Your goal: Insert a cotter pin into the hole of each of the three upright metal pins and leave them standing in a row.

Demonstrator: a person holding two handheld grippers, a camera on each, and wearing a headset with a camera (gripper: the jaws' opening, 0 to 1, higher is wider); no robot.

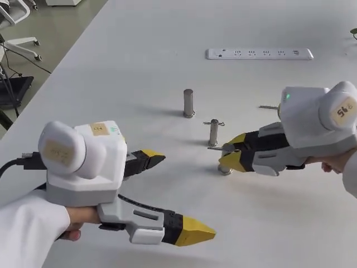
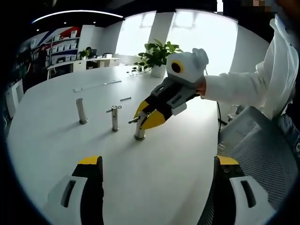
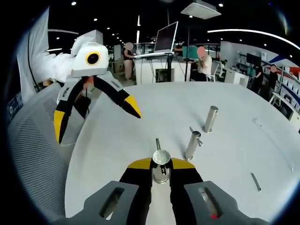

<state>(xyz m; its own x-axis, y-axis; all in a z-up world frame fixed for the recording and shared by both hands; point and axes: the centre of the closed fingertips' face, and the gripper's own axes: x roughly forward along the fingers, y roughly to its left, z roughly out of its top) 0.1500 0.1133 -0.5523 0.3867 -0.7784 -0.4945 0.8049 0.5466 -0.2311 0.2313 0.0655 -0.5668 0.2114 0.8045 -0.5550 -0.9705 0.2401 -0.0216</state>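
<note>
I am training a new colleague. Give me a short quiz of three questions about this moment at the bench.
1. True or false: the left gripper is open and holds nothing.
2. Fill the gap: the right gripper holds a ____ at the near pin.
3. Which upright pin is bare? A. far pin B. middle pin C. near pin
Key: 1 true. 2 cotter pin. 3 A; the middle pin already carries one.
</note>
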